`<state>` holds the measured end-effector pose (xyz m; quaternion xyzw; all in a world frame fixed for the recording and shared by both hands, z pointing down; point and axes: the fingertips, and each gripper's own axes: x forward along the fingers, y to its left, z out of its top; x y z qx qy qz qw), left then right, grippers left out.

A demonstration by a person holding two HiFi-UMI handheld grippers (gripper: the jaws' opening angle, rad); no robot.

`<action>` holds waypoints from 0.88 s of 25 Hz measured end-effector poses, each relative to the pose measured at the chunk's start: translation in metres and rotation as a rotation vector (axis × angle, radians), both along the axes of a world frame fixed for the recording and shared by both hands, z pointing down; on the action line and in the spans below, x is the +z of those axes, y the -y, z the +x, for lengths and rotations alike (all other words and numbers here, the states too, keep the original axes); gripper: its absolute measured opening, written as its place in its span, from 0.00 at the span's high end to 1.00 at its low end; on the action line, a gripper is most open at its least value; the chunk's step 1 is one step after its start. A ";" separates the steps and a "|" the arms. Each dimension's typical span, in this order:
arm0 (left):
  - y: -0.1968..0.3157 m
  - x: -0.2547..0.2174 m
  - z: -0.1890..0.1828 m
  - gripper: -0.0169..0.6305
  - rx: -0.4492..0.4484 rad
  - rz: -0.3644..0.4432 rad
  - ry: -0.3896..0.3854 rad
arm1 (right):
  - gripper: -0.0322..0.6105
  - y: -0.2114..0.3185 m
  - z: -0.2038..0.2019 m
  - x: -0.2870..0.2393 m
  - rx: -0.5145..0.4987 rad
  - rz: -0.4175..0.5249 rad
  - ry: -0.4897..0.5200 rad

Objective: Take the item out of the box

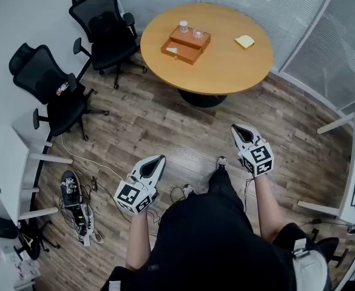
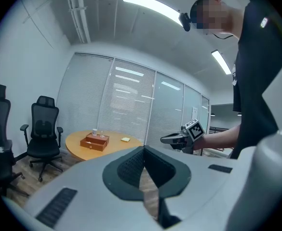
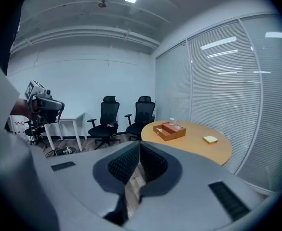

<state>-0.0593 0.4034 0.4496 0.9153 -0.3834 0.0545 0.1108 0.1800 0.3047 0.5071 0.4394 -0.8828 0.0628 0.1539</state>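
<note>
An orange-brown wooden box (image 1: 189,42) stands on the round table (image 1: 226,71), far ahead of me. Its lower drawer (image 1: 178,52) is pulled out, and a small white thing (image 1: 172,50) shows inside. Two small jars (image 1: 183,26) stand on the box lid. The box also shows small in the left gripper view (image 2: 96,141) and the right gripper view (image 3: 169,130). My left gripper (image 1: 159,160) and right gripper (image 1: 238,128) hover over the wooden floor, well short of the table. In each gripper's own view, the left gripper (image 2: 143,150) and the right gripper (image 3: 139,146) are shut and hold nothing.
A yellow notepad (image 1: 244,41) lies on the table right of the box. Two black office chairs (image 1: 104,26) (image 1: 53,90) stand left of the table. Cables and a power strip (image 1: 77,208) lie on the floor at left beside a white desk (image 1: 19,174). Glass walls with blinds close the right side.
</note>
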 end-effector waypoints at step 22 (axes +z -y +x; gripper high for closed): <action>0.097 -0.006 0.054 0.96 -0.098 -0.007 0.030 | 0.94 0.108 0.033 -0.006 -0.161 -0.001 0.053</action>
